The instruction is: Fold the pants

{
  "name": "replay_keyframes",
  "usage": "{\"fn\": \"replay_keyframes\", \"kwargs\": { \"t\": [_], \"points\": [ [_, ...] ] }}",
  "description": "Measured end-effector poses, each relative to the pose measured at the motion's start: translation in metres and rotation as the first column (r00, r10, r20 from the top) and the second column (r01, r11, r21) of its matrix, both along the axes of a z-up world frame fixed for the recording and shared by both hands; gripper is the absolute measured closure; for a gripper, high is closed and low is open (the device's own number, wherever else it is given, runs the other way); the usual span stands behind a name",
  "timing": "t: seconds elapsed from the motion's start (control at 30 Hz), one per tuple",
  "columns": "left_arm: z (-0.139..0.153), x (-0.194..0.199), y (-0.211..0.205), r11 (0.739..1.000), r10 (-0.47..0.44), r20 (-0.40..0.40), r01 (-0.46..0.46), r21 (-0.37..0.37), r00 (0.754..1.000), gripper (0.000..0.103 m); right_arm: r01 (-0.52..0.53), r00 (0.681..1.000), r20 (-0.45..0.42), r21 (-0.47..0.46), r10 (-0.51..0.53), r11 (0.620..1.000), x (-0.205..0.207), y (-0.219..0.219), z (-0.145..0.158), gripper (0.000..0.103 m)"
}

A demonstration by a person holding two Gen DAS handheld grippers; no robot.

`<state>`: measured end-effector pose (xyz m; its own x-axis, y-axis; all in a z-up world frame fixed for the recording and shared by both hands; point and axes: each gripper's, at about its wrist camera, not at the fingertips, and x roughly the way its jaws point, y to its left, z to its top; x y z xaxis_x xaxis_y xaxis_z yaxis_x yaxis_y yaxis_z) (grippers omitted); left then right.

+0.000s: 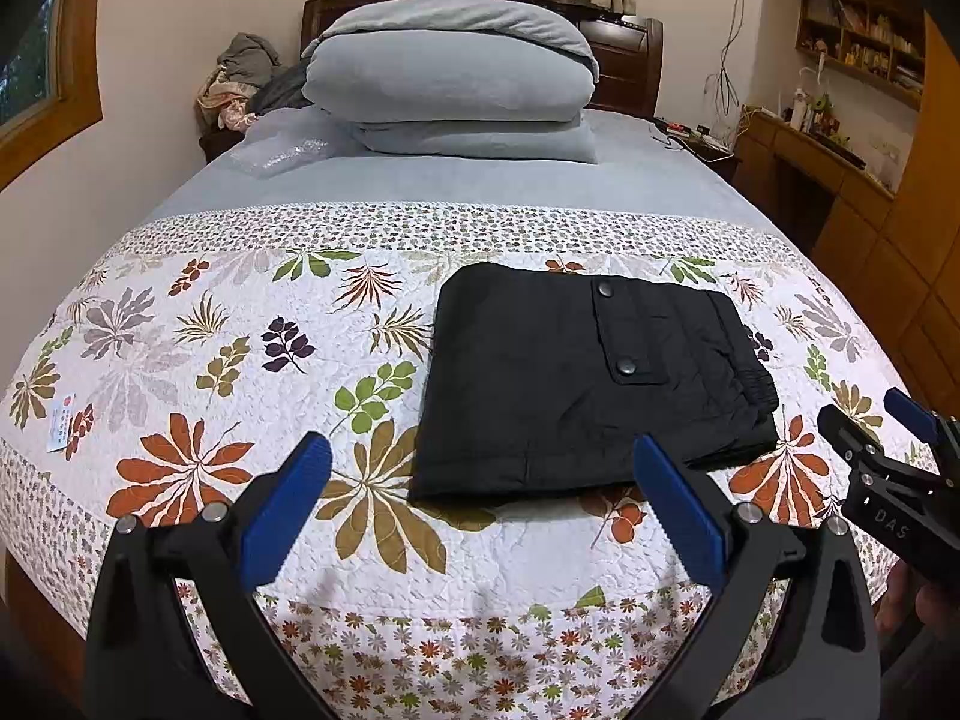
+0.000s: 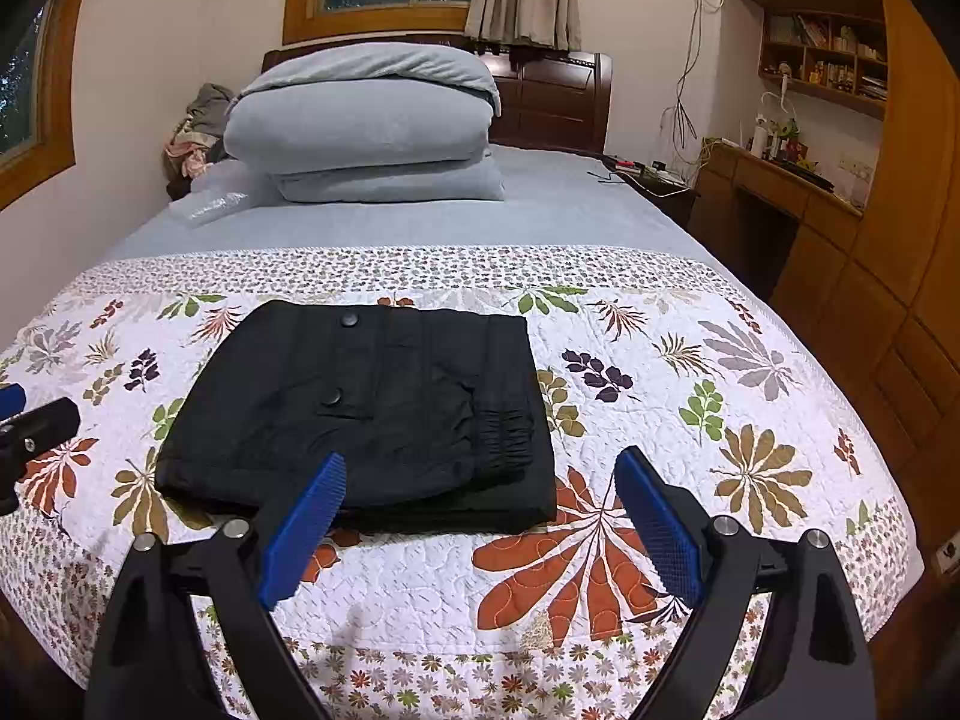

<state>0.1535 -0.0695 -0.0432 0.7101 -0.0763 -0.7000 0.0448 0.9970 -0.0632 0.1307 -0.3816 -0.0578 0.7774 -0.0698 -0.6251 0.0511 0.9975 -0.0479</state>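
**Pants folded square; the hand-held grippers stand clear**

The black pants (image 1: 576,384) lie on the flowered quilt (image 1: 180,360) at the near end of the bed (image 2: 570,210), folded into a compact, nearly square packet. Two snap buttons show on a pocket flap on top, and the gathered elastic waistband sits at the right edge. In the right wrist view the packet's near edge shows stacked layers, fairly even, with a slight bulge by the waistband.

The left hand-held gripper (image 1: 480,498) hovers just short of the packet's near edge, jaws spread wide and empty. The right hand-held gripper (image 2: 480,516) hangs near the packet's near right corner, also wide and holding nothing. Neither touches the cloth as far as the pictures show.

By the look of it the folding is essentially done, and the step in hand is a clean finish. To do it well:

- Lift both grippers straight away, so no blue pad (image 2: 306,528) catches a layer and drags the stack open.
- If tidying is wanted, press lightly on the bulge near the waistband rather than pinching; the fabric looks slick and thin and would likely slide.
- Leave the packet where it lies, well clear of the bed's near edge.

The stacked grey bedding (image 1: 450,72) at the far end is well apart and no obstacle.
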Motion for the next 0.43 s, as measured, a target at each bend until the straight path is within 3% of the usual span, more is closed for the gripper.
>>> {"fn": "replay_keyframes", "kwargs": {
  "t": [0.27,0.43],
  "points": [
    [-0.0002,0.0011,-0.0017,1.000,0.010,-0.008,-0.010,0.005,1.000,0.003,0.002,1.000,-0.005,0.001,-0.002,1.000,0.0009,-0.0003,-0.0024,0.011],
    [-0.0035,0.0044,0.0057,0.999,0.032,-0.037,-0.033,-0.034,0.999,0.003,0.003,1.000,-0.006,0.007,-0.003,1.000,0.0007,-0.0004,-0.0031,0.011]
  ]
}}
